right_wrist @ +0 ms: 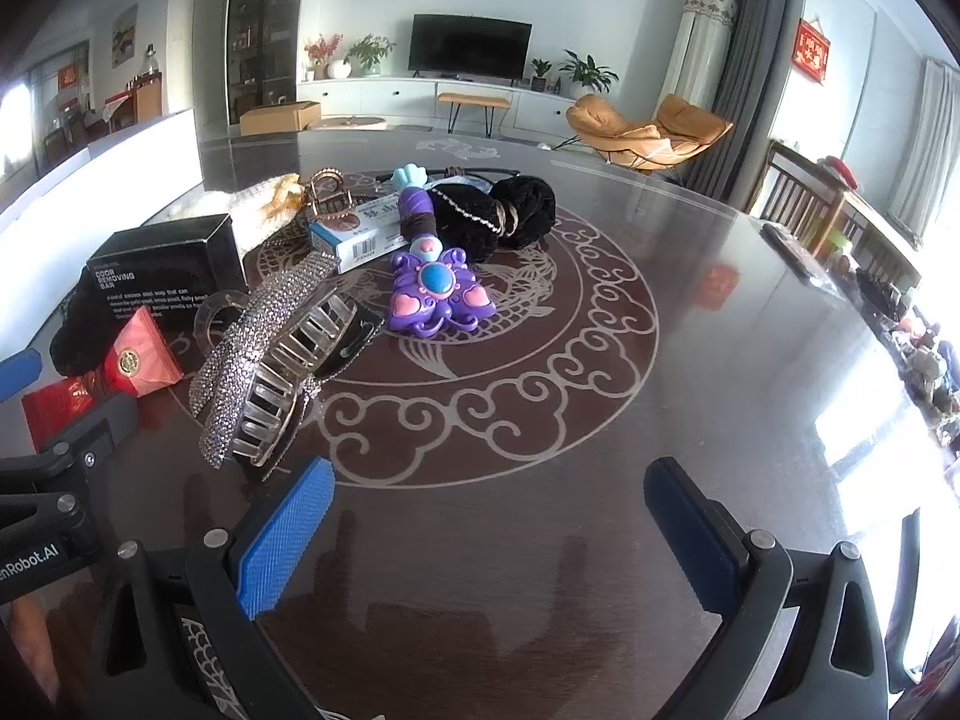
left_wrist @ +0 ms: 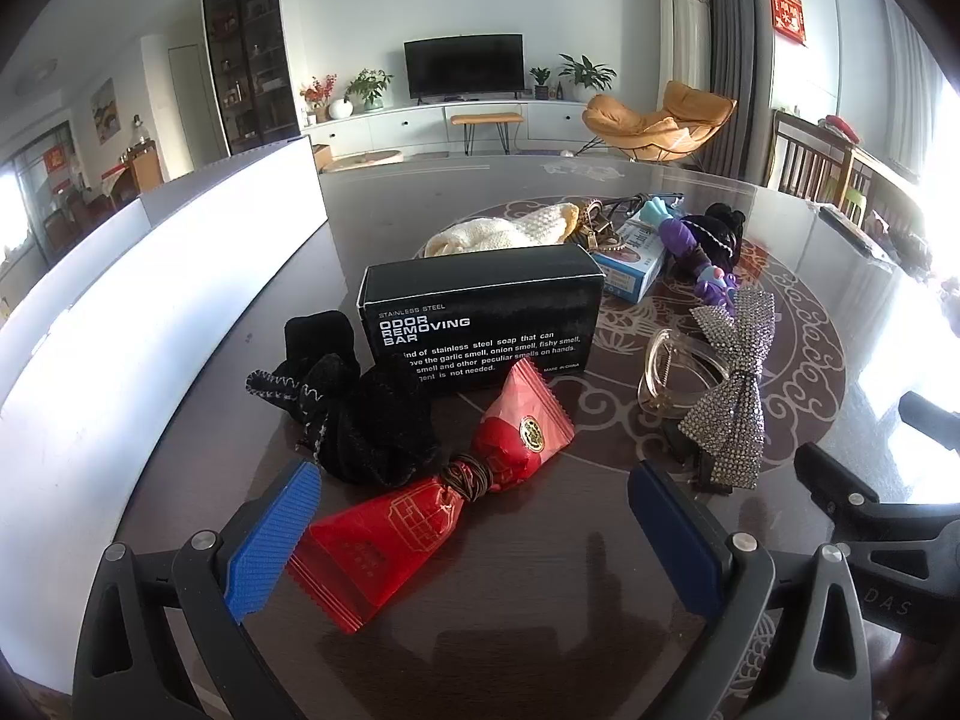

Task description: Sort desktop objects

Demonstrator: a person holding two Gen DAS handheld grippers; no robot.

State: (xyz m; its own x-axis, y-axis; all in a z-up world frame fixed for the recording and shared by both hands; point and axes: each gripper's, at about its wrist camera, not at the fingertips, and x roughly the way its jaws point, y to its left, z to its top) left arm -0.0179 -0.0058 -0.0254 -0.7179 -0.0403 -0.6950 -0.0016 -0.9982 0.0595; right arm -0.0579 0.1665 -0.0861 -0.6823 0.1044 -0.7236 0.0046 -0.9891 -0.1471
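Observation:
My left gripper (left_wrist: 474,528) is open low over the dark table (left_wrist: 540,618), and a red packet (left_wrist: 432,504) tied at its waist lies between its blue fingers. Just behind are a black velvet scrunchie (left_wrist: 360,420) and a black "Odor Removing Bar" box (left_wrist: 480,315). A rhinestone bow hair claw (left_wrist: 729,402) lies to the right. My right gripper (right_wrist: 489,531) is open over bare table, with the hair claw (right_wrist: 270,360) ahead on its left. A purple toy wand (right_wrist: 435,285) and a second black scrunchie (right_wrist: 510,210) lie farther back.
A white box wall (left_wrist: 120,324) runs along the table's left side. Behind the black box lie a cream knitted cloth (left_wrist: 510,228), a blue-white carton (left_wrist: 630,267) and a metal clip (right_wrist: 327,195). Chairs (right_wrist: 798,204) stand past the right edge.

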